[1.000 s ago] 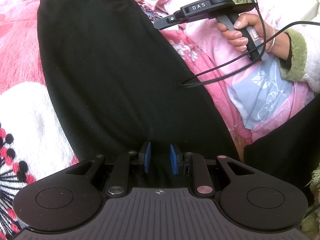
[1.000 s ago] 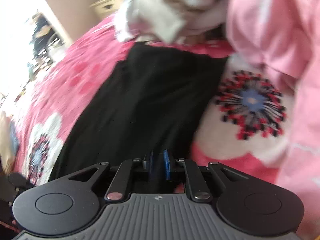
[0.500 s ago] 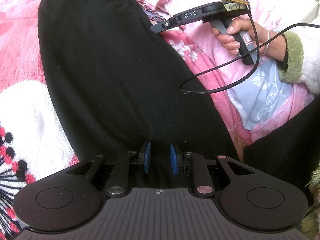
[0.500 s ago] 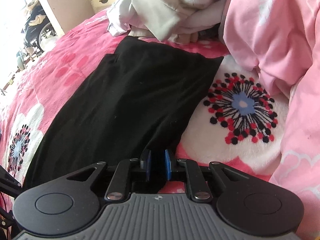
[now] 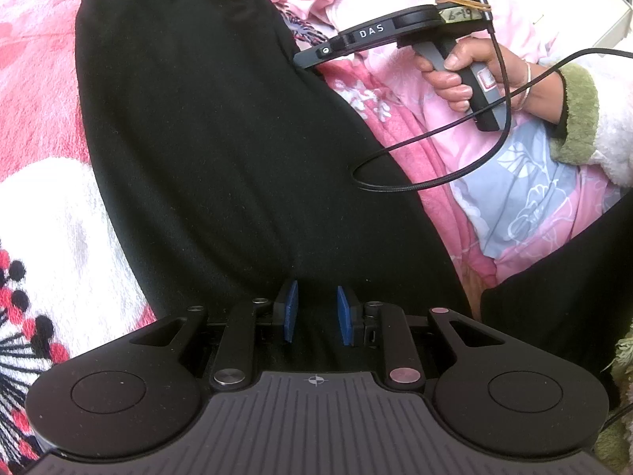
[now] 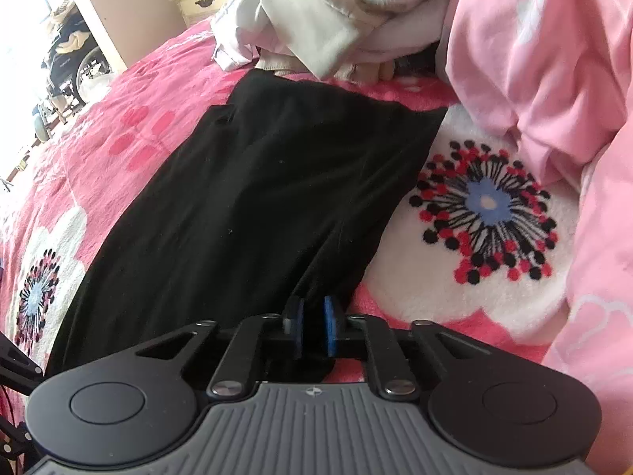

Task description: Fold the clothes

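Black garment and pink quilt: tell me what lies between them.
Right wrist view: a white patch of the blanket with a black-red flower print separates the black garment from the pink quilt.

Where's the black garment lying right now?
The black garment lies flat on the pink floral blanket, its far end by the clothes pile; the right claw pinches its near edge.

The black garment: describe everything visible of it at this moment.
The black garment is plain, matte, soft knit-looking fabric, spread long and mostly flat on the pink flowered blanket. A light clothes pile lies beyond its far end. The right gripper pinches its near edge; the left gripper straddles fabric with a gap between its fingers.
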Available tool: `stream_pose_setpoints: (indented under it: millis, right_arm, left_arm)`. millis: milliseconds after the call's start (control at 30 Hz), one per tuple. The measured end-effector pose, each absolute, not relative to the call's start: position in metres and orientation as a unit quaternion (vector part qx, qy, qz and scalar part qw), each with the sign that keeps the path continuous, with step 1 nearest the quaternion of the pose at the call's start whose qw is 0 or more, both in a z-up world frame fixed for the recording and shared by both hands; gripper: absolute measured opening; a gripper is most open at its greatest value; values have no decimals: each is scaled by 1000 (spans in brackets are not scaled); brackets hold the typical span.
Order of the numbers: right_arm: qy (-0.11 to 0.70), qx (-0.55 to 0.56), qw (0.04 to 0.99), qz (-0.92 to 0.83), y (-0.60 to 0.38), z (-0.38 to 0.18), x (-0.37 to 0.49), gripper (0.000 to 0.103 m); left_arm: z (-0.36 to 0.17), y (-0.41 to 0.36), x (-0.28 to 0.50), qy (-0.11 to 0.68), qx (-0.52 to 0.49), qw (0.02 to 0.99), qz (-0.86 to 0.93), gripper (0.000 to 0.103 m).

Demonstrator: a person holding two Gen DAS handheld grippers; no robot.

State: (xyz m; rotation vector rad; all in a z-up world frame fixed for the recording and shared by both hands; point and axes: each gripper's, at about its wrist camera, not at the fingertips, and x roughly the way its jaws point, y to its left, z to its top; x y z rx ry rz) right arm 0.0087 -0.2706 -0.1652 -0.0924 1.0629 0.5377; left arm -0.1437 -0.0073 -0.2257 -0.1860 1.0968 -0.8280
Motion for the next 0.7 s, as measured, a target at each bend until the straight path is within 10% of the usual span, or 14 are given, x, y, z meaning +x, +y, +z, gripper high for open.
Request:
stream_pose_setpoints:
  millis: [433, 633, 700]
  right_arm:
    - [520, 35, 834, 181, -301, -164, 16, 0]
    - [528, 45, 820, 217, -288, -161, 21, 31]
    - [531, 30, 818, 218, -284, -167, 17, 12]
  left_arm:
    - [-227, -5, -143, 505, -88, 768, -383, 22]
    - [-228, -6, -143, 507, -89, 768, -382, 22]
    - [-228, -6, -143, 505, -87, 768, -383, 22]
